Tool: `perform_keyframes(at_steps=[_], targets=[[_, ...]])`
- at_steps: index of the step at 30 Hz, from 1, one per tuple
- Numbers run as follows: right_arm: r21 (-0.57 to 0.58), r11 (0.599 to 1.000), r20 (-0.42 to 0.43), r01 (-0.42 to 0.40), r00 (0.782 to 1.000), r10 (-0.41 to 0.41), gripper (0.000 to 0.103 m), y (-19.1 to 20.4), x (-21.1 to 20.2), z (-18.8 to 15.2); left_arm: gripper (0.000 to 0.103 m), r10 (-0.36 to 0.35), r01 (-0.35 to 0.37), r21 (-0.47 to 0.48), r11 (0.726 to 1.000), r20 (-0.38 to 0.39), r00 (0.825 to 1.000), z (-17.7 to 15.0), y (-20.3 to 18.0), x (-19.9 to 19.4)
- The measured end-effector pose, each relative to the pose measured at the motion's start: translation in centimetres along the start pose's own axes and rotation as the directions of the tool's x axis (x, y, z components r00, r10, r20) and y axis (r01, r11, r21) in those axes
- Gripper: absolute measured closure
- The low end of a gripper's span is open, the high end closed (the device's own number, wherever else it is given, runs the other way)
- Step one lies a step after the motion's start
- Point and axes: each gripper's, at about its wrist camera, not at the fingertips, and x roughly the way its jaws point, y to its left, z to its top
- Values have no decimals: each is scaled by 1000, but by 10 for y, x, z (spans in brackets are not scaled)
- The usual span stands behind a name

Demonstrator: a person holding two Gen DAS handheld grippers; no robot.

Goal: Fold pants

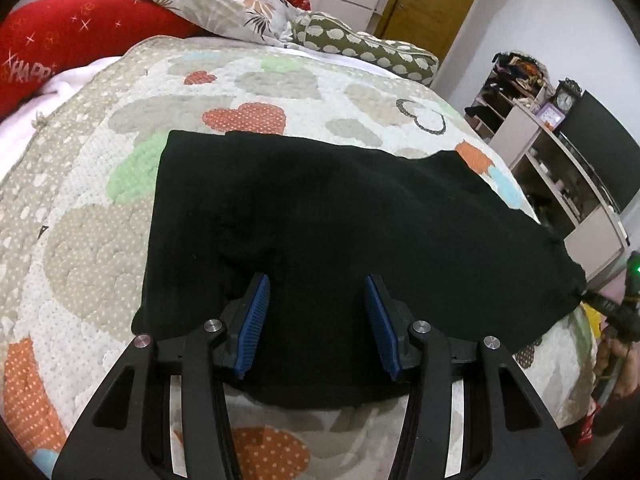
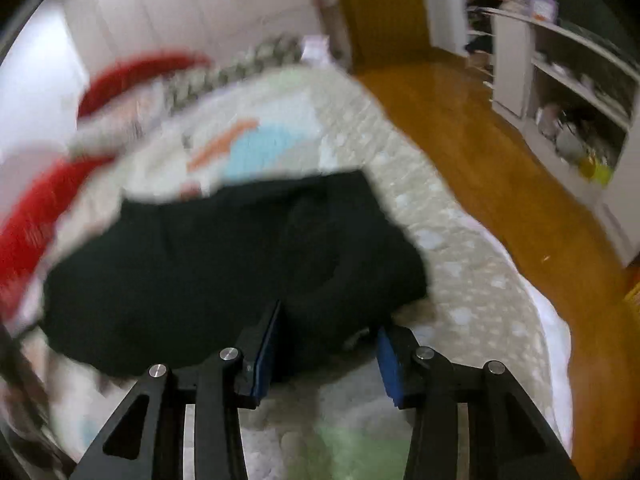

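The black pants [image 1: 320,232] lie folded flat on the heart-patterned quilt [image 1: 100,240]. My left gripper [image 1: 318,284] is open, its blue pads [image 1: 256,320] just above the near edge of the pants, holding nothing. In the blurred right wrist view the pants [image 2: 208,264] lie ahead on the quilt [image 2: 460,272]. My right gripper [image 2: 332,320] is open over their near right corner, with nothing between the pads. The right gripper also shows at the far right of the left wrist view [image 1: 616,308], beside the pants' corner.
Red cushions [image 1: 80,36], a floral pillow [image 1: 224,4] and a green patterned pillow [image 1: 368,48] lie at the head of the bed. A shelf unit [image 1: 560,168] stands right of the bed, across the wooden floor [image 2: 500,168]. The bed edge [image 2: 552,340] runs along the right.
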Motion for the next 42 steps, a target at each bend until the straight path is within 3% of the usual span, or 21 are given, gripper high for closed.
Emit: perform_keyframes(at_steps=[4,8,11,14,18,21,24,25,26,27,28,34,37,42], targets=[[24,997,84,79,993,-81,61,-8,-19,17,55,-3,3,-7,1000,-9,1000,0,2,-4],[-47,997,152,64,987,-56,61,16,-25,33,55,6,-6,-10,1000,6,1000,1,3,-10],[-109,992,128,70,990,-56,61,32,-5,41,55,15,-15,-11,1000,1,1000,3,4,-8],[-198,980,83,-28,996,45,60,63,20,50,55,16,-16,-7,1000,7,1000,5,5,-9],[-367,909,-8,-199,977,211,56,140,62,61,55,36,-35,-18,999,25,999,12,12,-8],[-435,857,-76,-278,959,273,56,189,103,72,55,29,-29,-28,999,15,999,16,16,-3],[-507,821,-111,-263,964,240,56,228,141,76,55,44,-44,2,999,17,999,15,12,-3],[-532,808,-117,-254,967,226,61,237,148,73,55,45,-46,9,999,18,999,14,12,-3],[-549,797,-127,-253,967,220,85,242,156,72,55,43,-44,14,999,19,999,14,12,-2],[-568,784,-138,-250,968,209,97,248,161,69,55,39,-39,14,999,19,999,14,13,-2],[-578,781,-133,-238,971,197,101,251,161,66,55,31,-31,13,999,19,999,14,14,-1],[-544,803,-81,-241,968,236,102,264,156,91,55,1,0,-17,1000,34,999,20,21,-5],[-553,803,-85,-222,974,211,102,277,171,93,55,10,-9,-19,1000,45,999,20,21,-6],[-488,844,-94,-223,975,203,97,261,175,87,55,18,-18,-11,1000,45,999,18,20,-10]])
